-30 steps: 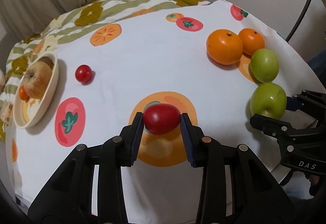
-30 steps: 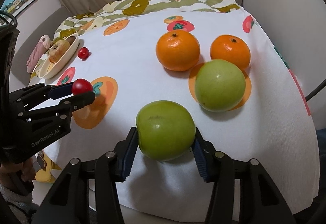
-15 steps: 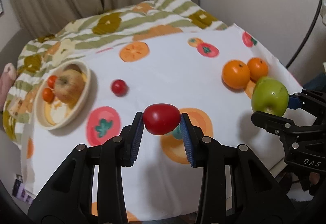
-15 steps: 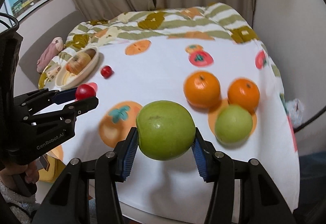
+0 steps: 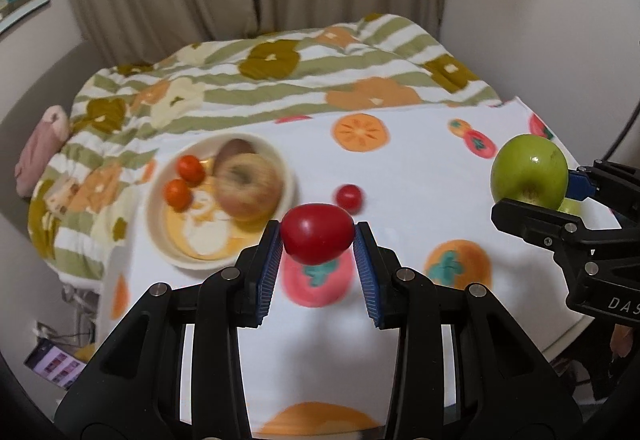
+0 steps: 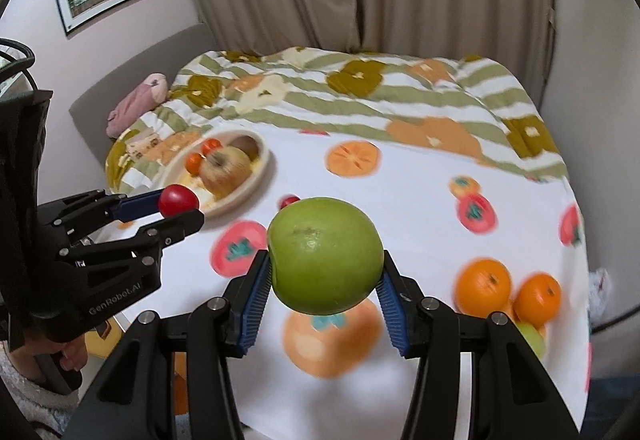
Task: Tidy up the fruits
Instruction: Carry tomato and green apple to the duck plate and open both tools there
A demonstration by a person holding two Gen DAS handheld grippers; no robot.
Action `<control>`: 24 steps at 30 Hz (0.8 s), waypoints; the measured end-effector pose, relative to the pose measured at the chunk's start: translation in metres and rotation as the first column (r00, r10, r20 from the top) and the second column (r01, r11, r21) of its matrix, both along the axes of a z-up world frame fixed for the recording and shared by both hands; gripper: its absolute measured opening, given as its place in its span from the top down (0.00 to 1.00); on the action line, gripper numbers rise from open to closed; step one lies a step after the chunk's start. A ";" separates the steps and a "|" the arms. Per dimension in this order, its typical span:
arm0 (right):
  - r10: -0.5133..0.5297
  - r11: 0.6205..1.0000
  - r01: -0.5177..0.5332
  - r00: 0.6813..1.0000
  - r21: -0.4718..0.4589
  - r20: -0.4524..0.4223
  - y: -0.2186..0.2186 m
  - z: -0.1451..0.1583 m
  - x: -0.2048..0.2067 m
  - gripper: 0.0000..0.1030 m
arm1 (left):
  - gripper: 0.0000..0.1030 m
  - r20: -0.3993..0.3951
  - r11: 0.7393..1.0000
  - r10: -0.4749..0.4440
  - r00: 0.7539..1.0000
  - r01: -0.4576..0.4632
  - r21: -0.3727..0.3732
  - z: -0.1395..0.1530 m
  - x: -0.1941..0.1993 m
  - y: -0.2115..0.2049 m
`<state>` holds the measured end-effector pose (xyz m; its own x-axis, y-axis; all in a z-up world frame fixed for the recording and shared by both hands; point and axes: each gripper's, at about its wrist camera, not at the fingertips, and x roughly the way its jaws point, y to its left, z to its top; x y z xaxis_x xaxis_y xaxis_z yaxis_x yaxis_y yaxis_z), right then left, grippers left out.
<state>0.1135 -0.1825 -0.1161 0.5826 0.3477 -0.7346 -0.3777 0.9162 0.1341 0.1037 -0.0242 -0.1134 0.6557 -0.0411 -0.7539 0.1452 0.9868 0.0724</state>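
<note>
My left gripper (image 5: 317,236) is shut on a red tomato (image 5: 317,233) and holds it in the air, just right of and in front of the cream bowl (image 5: 160,232). The bowl holds a pale apple (image 5: 248,186), two small orange-red tomatoes (image 5: 178,194) and a brown fruit. My right gripper (image 6: 324,272) is shut on a green apple (image 6: 324,254), held above the fruit-print cloth (image 6: 420,216). A second red tomato (image 5: 349,197) lies on the cloth right of the bowl. The left gripper shows in the right wrist view (image 6: 180,208).
Two oranges (image 6: 484,286) and another green apple (image 6: 532,336) lie at the cloth's right side. A striped quilt (image 5: 280,80) lies behind the cloth. A pink soft toy (image 5: 40,144) lies at the far left. Curtains and walls close in behind.
Both grippers have risen with their fruit and swung left toward the bowl. The bowl now sits much nearer the left gripper. The oranges have slid to the right edge.
</note>
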 end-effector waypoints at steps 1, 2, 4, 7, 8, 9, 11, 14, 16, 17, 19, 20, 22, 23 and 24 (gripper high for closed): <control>0.005 1.000 -0.005 1.000 0.002 0.001 0.006 0.001 0.002 0.54 | 0.60 0.002 1.000 0.007 1.000 -0.007 0.001 0.002 0.002 0.007; 0.014 1.000 -0.014 1.000 0.006 0.004 0.015 0.002 0.004 0.54 | 0.60 0.005 1.000 0.013 1.000 -0.013 0.002 0.003 0.004 0.015; 0.031 0.999 -0.032 0.999 0.009 0.003 0.031 0.004 0.009 0.54 | 0.60 0.007 1.000 0.026 1.000 -0.026 0.007 0.005 0.008 0.032; 0.054 0.998 -0.053 0.999 0.020 -0.008 0.057 0.002 0.019 0.54 | 0.60 0.004 0.999 0.036 0.999 -0.036 0.009 0.006 0.015 0.057; 0.056 0.998 -0.056 0.998 0.022 -0.010 0.063 0.002 0.020 0.54 | 0.60 0.002 0.999 0.038 0.999 -0.038 0.010 0.006 0.018 0.065; 0.059 0.998 -0.058 0.998 0.023 -0.013 0.071 0.001 0.022 0.54 | 0.60 0.000 0.999 0.039 0.999 -0.039 0.011 0.005 0.021 0.074; 0.059 0.998 -0.058 0.998 0.022 -0.021 0.088 -0.002 0.027 0.54 | 0.60 -0.002 0.999 0.040 0.999 -0.040 0.011 0.003 0.027 0.086; 0.057 0.998 -0.057 0.998 0.020 -0.031 0.105 -0.006 0.033 0.54 | 0.60 -0.010 0.999 0.037 0.999 -0.037 0.008 -0.002 0.039 0.106; 0.055 0.998 -0.055 0.998 0.016 -0.039 0.117 -0.010 0.038 0.54 | 0.60 -0.022 0.999 0.032 0.999 -0.032 0.003 -0.009 0.050 0.120; 0.054 0.999 -0.053 0.998 0.013 -0.043 0.122 -0.012 0.040 0.54 | 0.60 -0.028 1.000 0.029 0.999 -0.029 0.001 -0.013 0.055 0.125; 0.046 0.999 -0.046 0.998 0.006 -0.052 0.133 -0.017 0.043 0.54 | 0.60 -0.042 1.000 0.017 0.999 -0.017 -0.001 -0.022 0.062 0.134; 0.043 0.999 -0.042 0.997 0.003 -0.057 0.137 -0.020 0.045 0.54 | 0.60 -0.052 1.000 0.009 0.999 -0.009 0.000 -0.028 0.067 0.139; 0.034 0.999 -0.035 0.997 -0.005 -0.075 0.147 -0.027 0.049 0.54 | 0.60 -0.068 1.000 -0.003 0.998 0.003 0.000 -0.037 0.074 0.147; 0.029 1.000 -0.030 0.996 -0.010 -0.086 0.152 -0.031 0.051 0.54 | 0.60 -0.077 1.000 -0.010 0.997 0.009 -0.002 -0.043 0.078 0.151; 0.026 1.000 -0.027 0.996 -0.014 -0.091 0.156 -0.033 0.053 0.54 | 0.60 -0.087 1.000 -0.016 0.996 0.015 -0.004 -0.048 0.083 0.155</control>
